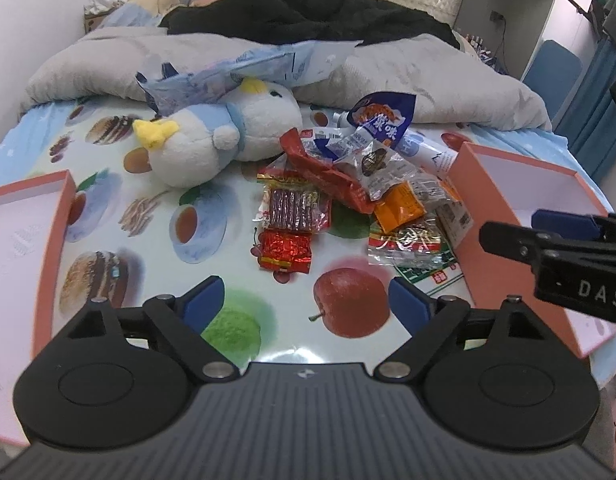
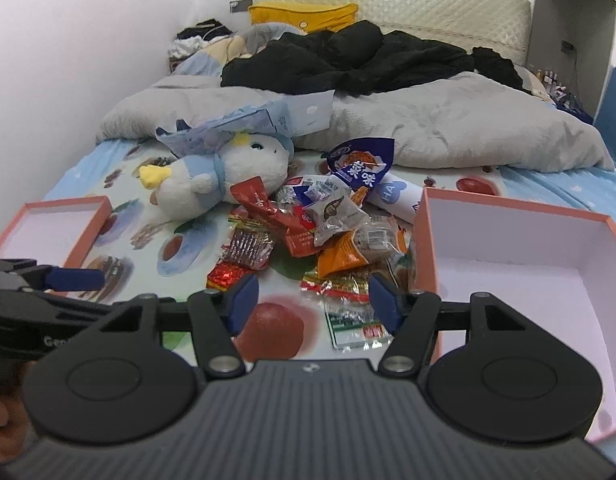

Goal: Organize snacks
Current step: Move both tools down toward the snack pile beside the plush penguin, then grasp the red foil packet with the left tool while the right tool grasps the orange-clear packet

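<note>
A pile of snack packets (image 1: 359, 184) (image 2: 323, 236) lies on the fruit-print sheet mid-bed: red, orange, clear and blue-white wrappers. A small red foil packet (image 1: 286, 252) lies nearest me. A pink box (image 1: 24, 240) (image 2: 56, 224) with a white inside stands at the left and another pink box (image 1: 519, 216) (image 2: 527, 256) at the right; both look empty. My left gripper (image 1: 308, 304) is open and empty, short of the pile. My right gripper (image 2: 311, 304) is open and empty over the pile's near edge, beside the right box; it also shows in the left wrist view (image 1: 547, 236).
A blue and white plush penguin (image 1: 216, 132) (image 2: 216, 172) lies left of the pile, under a pale blue bag (image 1: 244, 72). A grey duvet (image 1: 427, 76) and black clothes (image 1: 308, 12) fill the far bed. A wall runs along the left; a blue chair (image 1: 551, 68) stands right.
</note>
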Tool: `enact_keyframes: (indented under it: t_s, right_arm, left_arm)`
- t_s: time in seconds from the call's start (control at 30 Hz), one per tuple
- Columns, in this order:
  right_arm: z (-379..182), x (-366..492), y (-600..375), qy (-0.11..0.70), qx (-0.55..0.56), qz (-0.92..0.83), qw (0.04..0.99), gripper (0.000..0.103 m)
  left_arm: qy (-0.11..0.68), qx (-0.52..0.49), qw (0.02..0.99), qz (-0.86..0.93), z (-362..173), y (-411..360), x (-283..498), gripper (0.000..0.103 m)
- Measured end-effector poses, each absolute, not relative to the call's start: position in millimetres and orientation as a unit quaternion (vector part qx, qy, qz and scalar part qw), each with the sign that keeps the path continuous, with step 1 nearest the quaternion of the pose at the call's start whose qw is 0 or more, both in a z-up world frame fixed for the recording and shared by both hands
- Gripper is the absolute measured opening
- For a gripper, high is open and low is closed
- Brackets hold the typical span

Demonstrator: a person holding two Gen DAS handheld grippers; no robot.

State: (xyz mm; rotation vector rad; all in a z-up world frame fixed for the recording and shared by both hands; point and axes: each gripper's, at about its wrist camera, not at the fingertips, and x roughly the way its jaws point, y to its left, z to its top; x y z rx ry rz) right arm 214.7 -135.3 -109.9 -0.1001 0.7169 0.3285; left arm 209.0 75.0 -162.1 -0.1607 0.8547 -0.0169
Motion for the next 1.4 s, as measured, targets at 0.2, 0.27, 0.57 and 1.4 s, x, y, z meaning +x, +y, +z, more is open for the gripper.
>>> enact_keyframes:
  t_s: [0.2,0.27,0.57,1.4]
  right_arm:
    - [-132.7,252.6,-119.7,0.360,-0.072,0.159,0.916,0.062]
    - [-141.9,267.7,-116.6,0.365,-0.080,0.150,0.915,0.062]
    - [-172.1,318.4,-108.9,0.385,-0.104,0.138,0.906,0.063]
    - [-236.2,371.5,-87.1,0.416,-0.216,0.113,0.876,0.080]
  left_arm:
    - [0.431,-0.092,0.898,-0.013,-194.5,87.6,250.2,0.082]
    - [0.436,-0.098,0.894,-0.013,-205.1,91.2,262.4,0.081]
    - [0.455,-0.079,0.887,-0.023,-247.0,80.6,308.0,0.080]
    - [0.464,-0.032,0.885,-0.015,-285.2,66.4,331.6,0.057]
